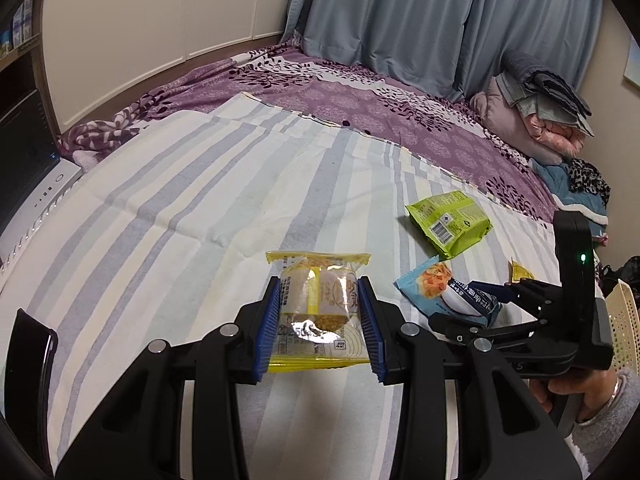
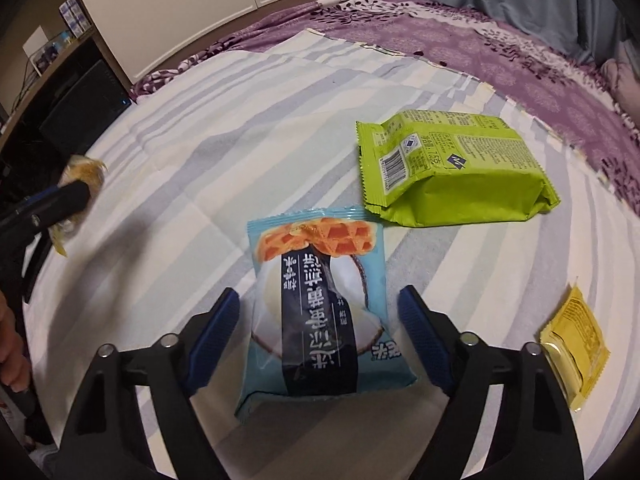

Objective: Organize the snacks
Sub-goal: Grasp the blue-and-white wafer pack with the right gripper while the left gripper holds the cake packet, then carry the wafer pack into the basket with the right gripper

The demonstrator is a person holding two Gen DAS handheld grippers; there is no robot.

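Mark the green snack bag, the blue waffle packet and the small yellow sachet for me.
green snack bag (image 2: 452, 172), right wrist view, on the plain lower face.
blue waffle packet (image 2: 320, 316), right wrist view, on the dark label band.
small yellow sachet (image 2: 576, 344), right wrist view, on its middle.

Glossy plastic blue snack packet (image 2: 320, 312), matt cloth

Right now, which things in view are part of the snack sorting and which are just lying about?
Part of the job:
- yellow-edged cake packet, clamped in the left tool
- blue waffle packet, between the right tool's open fingers
- green packet
- small yellow sachet

Lying about:
- folded bedding
- curtain
- striped sheet
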